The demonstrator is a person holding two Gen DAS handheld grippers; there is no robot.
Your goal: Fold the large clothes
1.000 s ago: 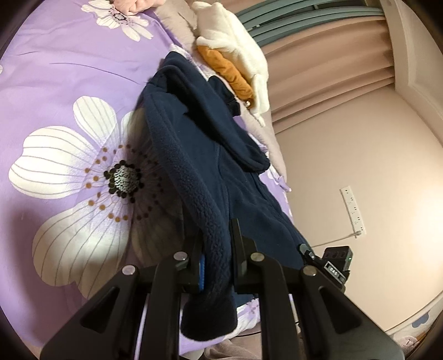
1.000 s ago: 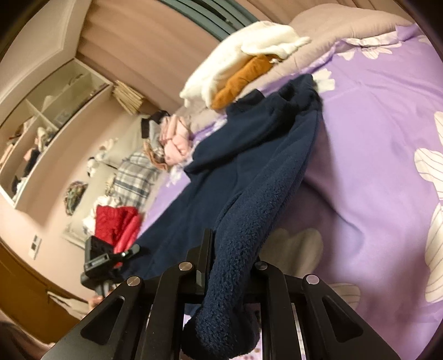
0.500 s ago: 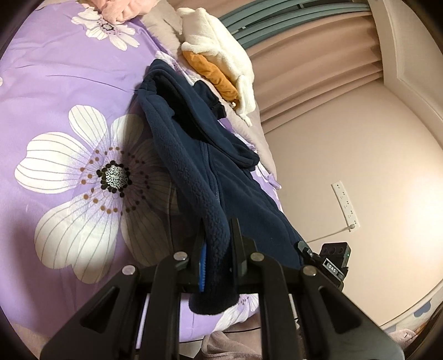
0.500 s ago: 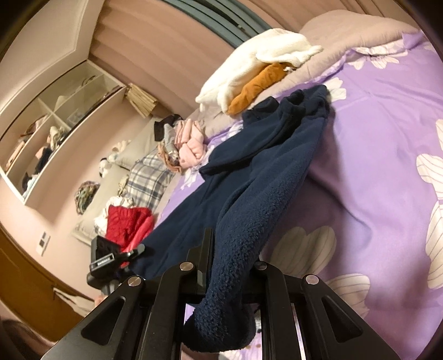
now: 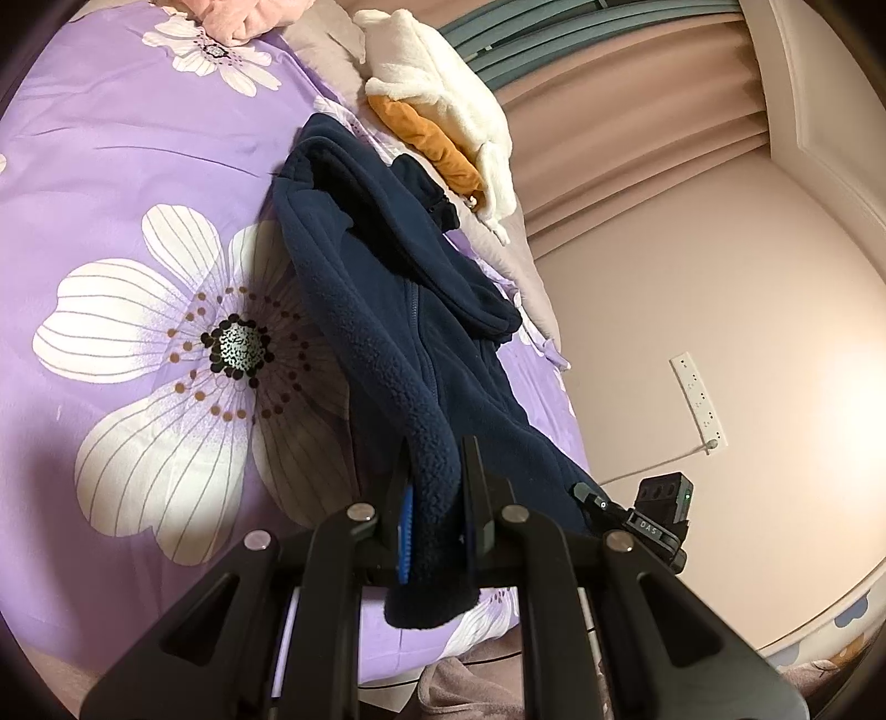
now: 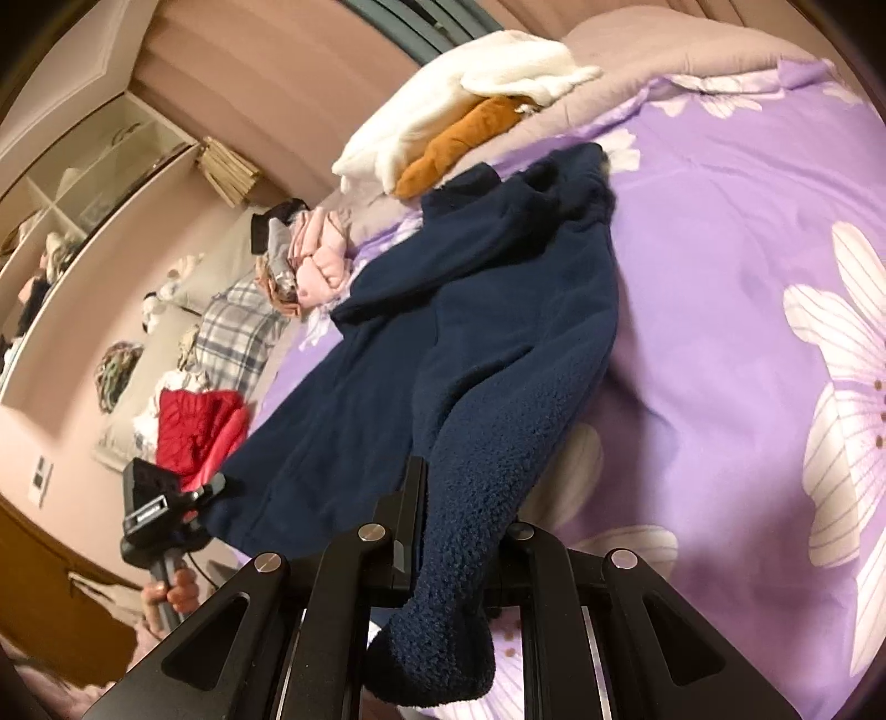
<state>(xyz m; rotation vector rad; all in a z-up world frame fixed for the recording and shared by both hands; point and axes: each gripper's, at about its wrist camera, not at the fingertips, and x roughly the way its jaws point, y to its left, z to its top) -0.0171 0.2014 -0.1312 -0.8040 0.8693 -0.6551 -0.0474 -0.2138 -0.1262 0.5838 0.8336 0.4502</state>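
Note:
A navy fleece jacket (image 5: 398, 310) lies lengthwise on the purple flowered bedspread (image 5: 138, 183), collar at the far end, with one sleeve (image 5: 476, 315) folded across its front. My left gripper (image 5: 437, 450) is shut on the jacket's near left edge, and the fleece end hangs down between its fingers. My right gripper (image 6: 462, 493) is shut on the near right edge of the same jacket (image 6: 443, 332), its end drooping too. Each wrist view shows the other gripper at the jacket's opposite near corner: the right gripper (image 5: 595, 498) and the left gripper (image 6: 213, 487). A hand (image 6: 166, 592) holds the left one.
A white and an orange garment (image 5: 443, 105) are piled on a grey pillow beyond the collar, pink clothes (image 5: 238, 16) farther left. The bed's side edge and a wall with a socket strip (image 5: 696, 400) lie right. A red garment (image 6: 194, 426), plaid cloth (image 6: 238, 332) and shelves (image 6: 83, 188) stand beyond the bed.
Both grippers keep their hold on the jacket edges. The views have only wobbled slightly, and the fleece end under the left jaws hangs a little shorter.

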